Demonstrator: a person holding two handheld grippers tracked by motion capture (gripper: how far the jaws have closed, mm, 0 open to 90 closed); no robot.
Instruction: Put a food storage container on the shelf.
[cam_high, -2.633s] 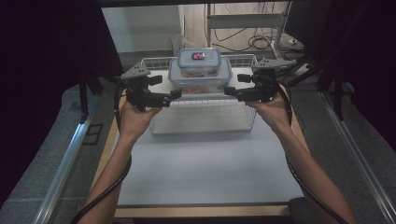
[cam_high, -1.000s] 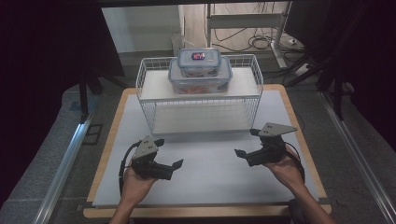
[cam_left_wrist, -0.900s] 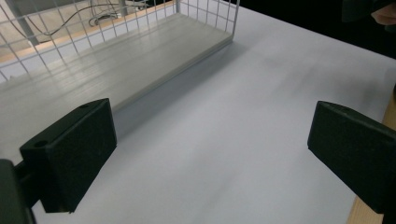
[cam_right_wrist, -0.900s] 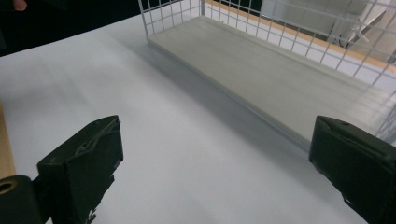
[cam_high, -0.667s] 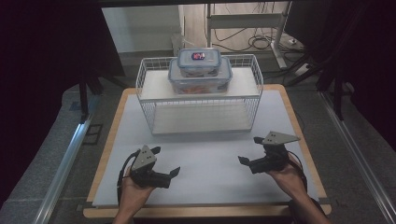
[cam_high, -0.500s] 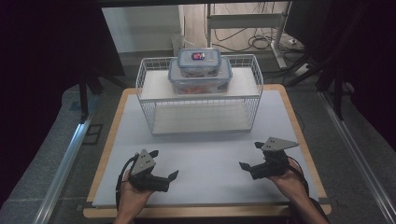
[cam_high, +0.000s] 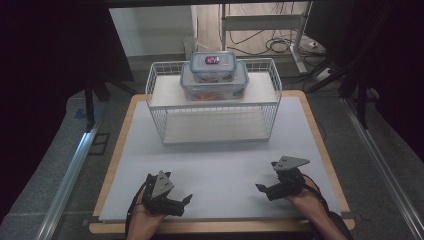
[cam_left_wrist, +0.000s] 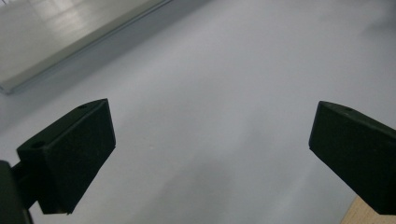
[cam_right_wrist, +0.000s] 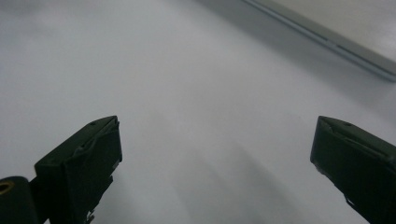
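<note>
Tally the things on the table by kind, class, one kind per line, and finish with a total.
Wire rack: 1
Clear lidded containers: 2, small one stacked on large one
Hand-held grippers: 2, left gripper, right gripper
Total: 5

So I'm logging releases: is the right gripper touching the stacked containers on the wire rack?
Apart. The high view shows the right gripper near the table's front edge, bare mat between it and the containers.
</note>
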